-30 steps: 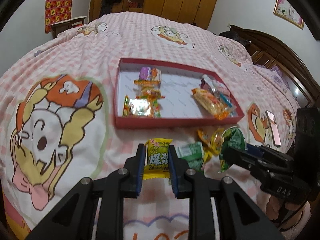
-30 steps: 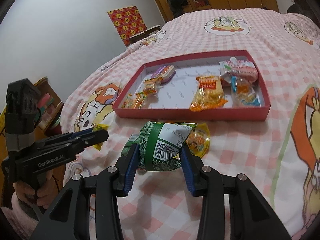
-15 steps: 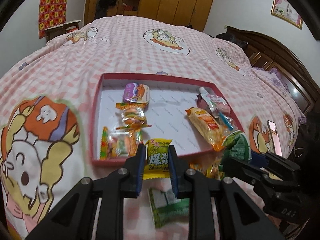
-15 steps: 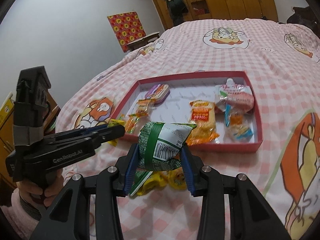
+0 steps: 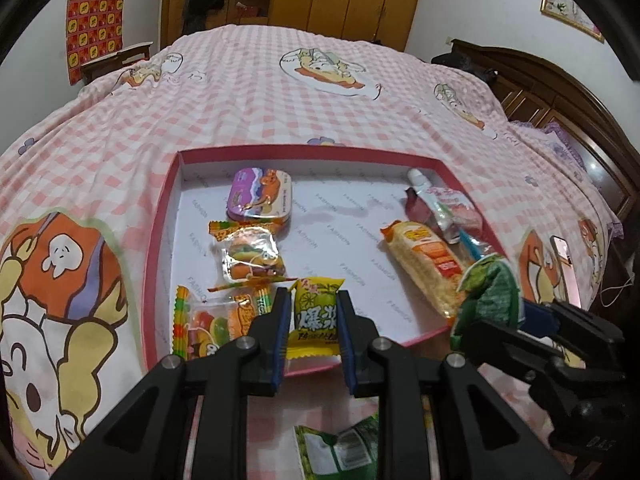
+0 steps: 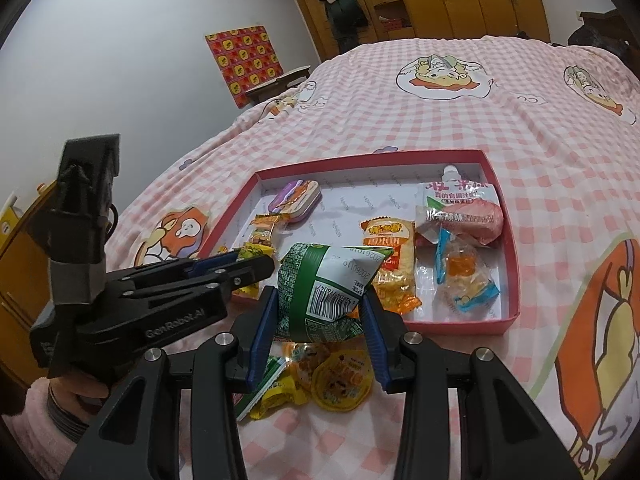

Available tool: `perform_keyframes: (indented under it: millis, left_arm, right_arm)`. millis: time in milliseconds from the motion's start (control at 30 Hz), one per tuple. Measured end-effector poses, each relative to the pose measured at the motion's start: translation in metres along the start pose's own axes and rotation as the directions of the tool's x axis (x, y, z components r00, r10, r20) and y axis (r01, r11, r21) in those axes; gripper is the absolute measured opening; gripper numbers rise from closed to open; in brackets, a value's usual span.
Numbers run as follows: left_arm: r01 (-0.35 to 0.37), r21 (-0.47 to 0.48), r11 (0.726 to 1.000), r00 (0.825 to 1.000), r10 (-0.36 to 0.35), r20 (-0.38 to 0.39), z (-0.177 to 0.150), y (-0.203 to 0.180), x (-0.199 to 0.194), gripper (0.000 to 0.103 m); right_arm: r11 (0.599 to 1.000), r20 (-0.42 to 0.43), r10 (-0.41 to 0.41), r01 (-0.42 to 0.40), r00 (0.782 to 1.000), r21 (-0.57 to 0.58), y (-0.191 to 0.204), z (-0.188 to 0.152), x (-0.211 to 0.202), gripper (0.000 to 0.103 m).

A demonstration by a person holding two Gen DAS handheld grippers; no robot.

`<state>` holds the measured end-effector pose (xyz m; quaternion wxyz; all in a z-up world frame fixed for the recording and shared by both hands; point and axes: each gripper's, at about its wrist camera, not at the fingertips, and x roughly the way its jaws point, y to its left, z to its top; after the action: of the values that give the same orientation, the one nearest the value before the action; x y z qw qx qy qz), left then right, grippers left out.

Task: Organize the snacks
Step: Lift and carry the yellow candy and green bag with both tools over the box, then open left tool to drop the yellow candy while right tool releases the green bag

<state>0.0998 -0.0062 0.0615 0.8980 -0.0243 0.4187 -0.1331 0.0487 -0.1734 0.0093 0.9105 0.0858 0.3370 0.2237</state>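
1. My left tongs (image 5: pixel 312 320) sit at the bottom centre of the left wrist view, clamped on a small yellow candy packet (image 5: pixel 316 312) with green lime art; the blue pads press its two sides.
2. That packet hangs over the near edge of the red tray (image 5: pixel 160 240), just right of a clear bag of gummies (image 5: pixel 208 324) in the tray's lower left corner.
3. My right tongs (image 6: pixel 320 320) fill the bottom centre of the right wrist view, gripping a puffy green-and-white snack bag (image 6: pixel 320 292), barcode toward the camera.
4. In the left wrist view the same bag shows at the right edge, near the tray's lower right corner.
5. Below the right tongs, on the bedspread (image 6: pixel 400 100), lie a round yellow jelly cup (image 6: pixel 340 380) and some yellow and green packets, touching one another.
6. Inside the tray: a purple tin (image 5: pixel 260 196) at upper left, a burger gummy pack (image 5: pixel 248 256) just below it, an orange rice cracker pack (image 5: pixel 424 264) right of centre, and a pink pouch (image 6: pixel 460 212) at upper right.
7. A hand in a pink sleeve (image 6: pixel 28 424) holds the left tool at the lower left of the right wrist view.
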Motion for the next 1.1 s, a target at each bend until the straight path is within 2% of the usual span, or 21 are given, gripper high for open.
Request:
perform_keyframes:
  millis: [167, 400, 800, 1100]
  left_arm:
    - [0.017, -0.035, 0.999, 0.999, -0.018, -0.039, -0.002, 0.008, 0.014, 0.023]
    - [-0.035, -0.042, 0.999, 0.999, 0.033, -0.035, 0.000, 0.015, 0.021, 0.023]
    - [-0.043, -0.060, 0.997, 0.999, 0.041, -0.032, 0.002, 0.020, 0.023, 0.023]
    - [-0.060, -0.055, 0.997, 0.998, 0.059, -0.025, 0.002, 0.019, 0.023, 0.023]
  right_arm:
    - [1.000, 0.000, -0.003, 0.003, 1.000, -0.004, -0.001, 0.004, 0.006, 0.042]
    - [1.000, -0.010, -0.008, 0.008, 1.000, -0.008, 0.000, 0.007, 0.021, 0.042]
    - [1.000, -0.026, -0.013, 0.013, 1.000, -0.004, -0.003, 0.013, 0.044, 0.041]
    - [0.998, -0.007, -0.056, 0.055, 0.998, -0.022, -0.005, 0.014, 0.051, 0.041]
